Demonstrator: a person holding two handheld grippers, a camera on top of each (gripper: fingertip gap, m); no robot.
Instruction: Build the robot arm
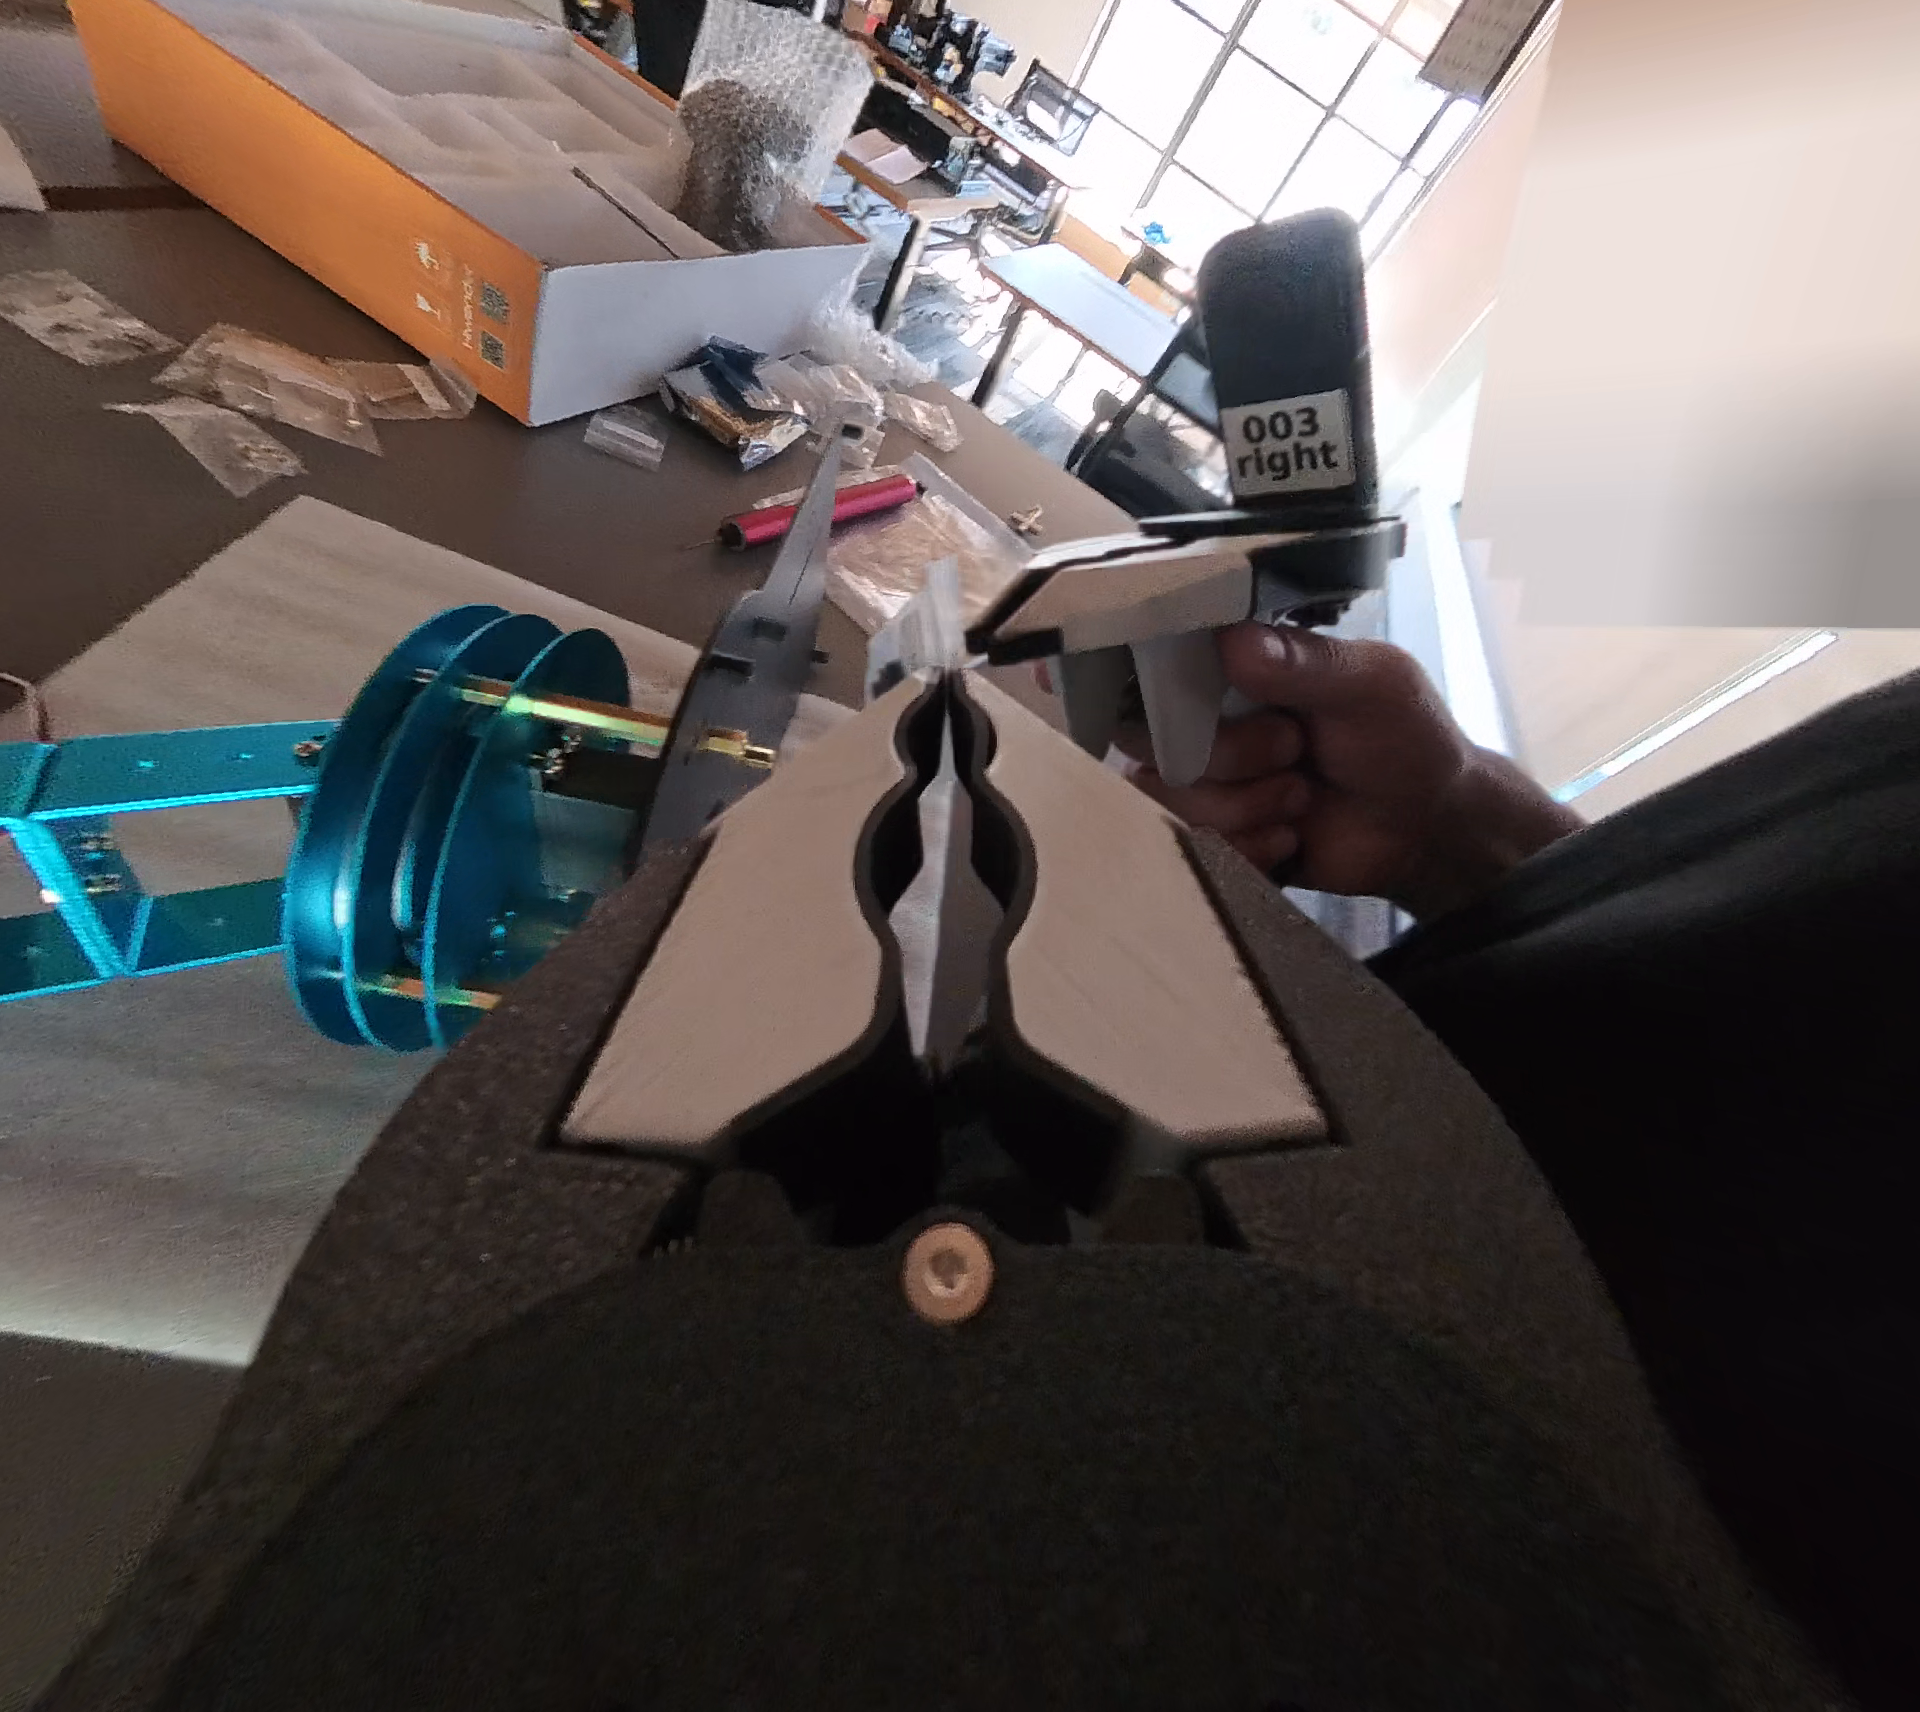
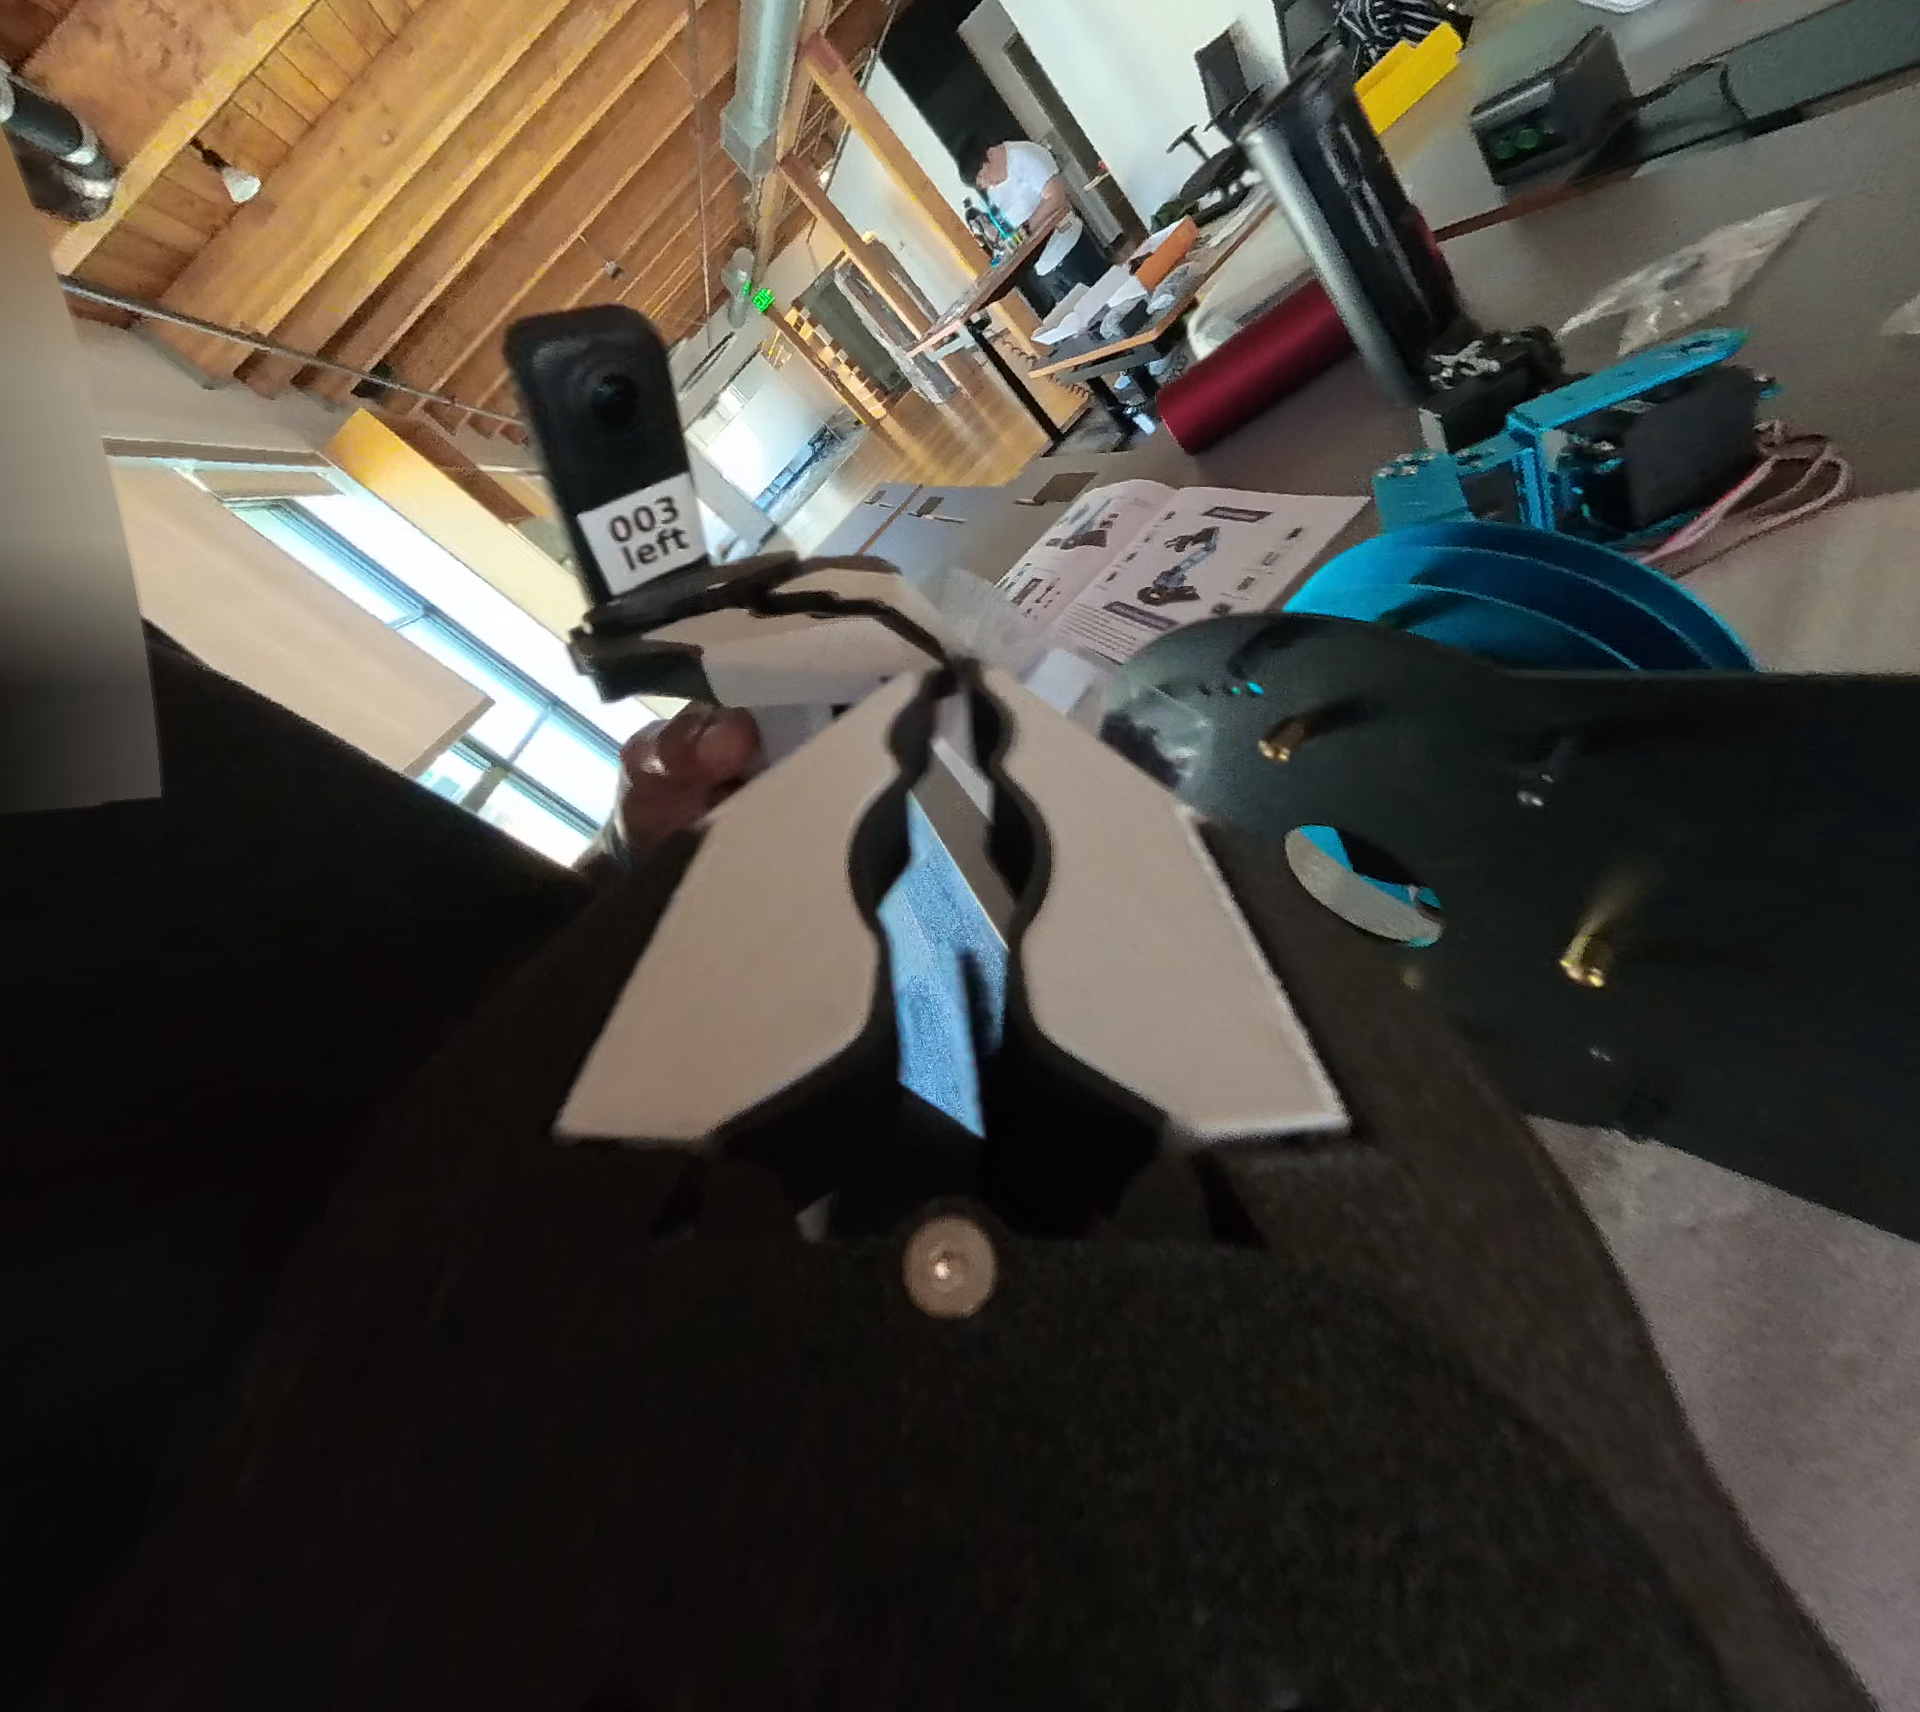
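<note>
Left wrist view shows the left gripper (image 1: 948,686) and right gripper (image 1: 982,639) meeting tip to tip, both pinching one small clear plastic bag (image 1: 914,628) — held taut between them, above the blue disc assembly (image 1: 457,821) on the table (image 1: 582,509).

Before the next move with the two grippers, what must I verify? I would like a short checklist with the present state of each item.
1. Left gripper shut on the small clear bag: ok.
2. Right gripper shut on the same bag: ok.
3. Bag sealed or open: cannot tell.
4. Black plate apart from the right gripper: cannot tell; it is very close.
5. Blue disc assembly free of both grippers: ok.
</note>
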